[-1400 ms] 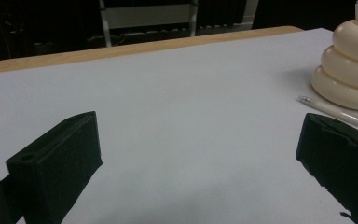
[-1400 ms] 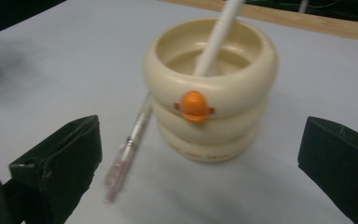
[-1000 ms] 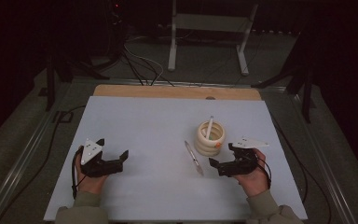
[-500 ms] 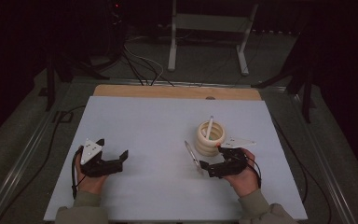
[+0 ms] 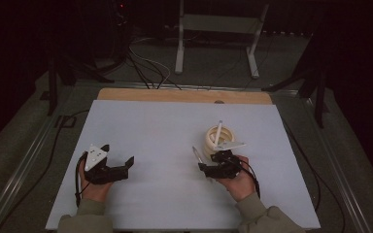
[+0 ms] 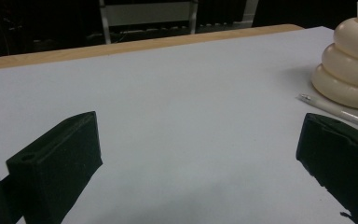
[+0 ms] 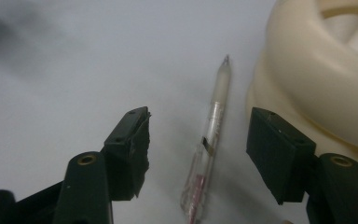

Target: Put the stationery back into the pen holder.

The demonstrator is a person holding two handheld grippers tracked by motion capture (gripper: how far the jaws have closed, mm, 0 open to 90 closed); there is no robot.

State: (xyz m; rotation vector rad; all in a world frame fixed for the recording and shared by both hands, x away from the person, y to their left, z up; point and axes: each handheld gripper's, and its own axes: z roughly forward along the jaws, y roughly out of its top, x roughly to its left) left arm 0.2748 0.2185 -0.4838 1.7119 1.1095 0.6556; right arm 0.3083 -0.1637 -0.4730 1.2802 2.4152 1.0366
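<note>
The right gripper (image 7: 198,135) gapes wide astride the pen (image 7: 209,144), a light, stiff, slick thing best pinched mid-barrel. Just beyond stands the ringed holder (image 7: 317,60), probably rubbery. The left gripper (image 5: 119,167), well apart, also spreads wide.

Open white table (image 5: 165,131) lies from nine to one o'clock. At two o'clock, a cream ringed holder (image 5: 219,138) blocks passage. A pen (image 7: 212,140) lies just beside it.

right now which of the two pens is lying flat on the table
The clear pen between the open right gripper jaws lies flat beside the cream ringed holder; the white pen stands tilted inside it.
</note>
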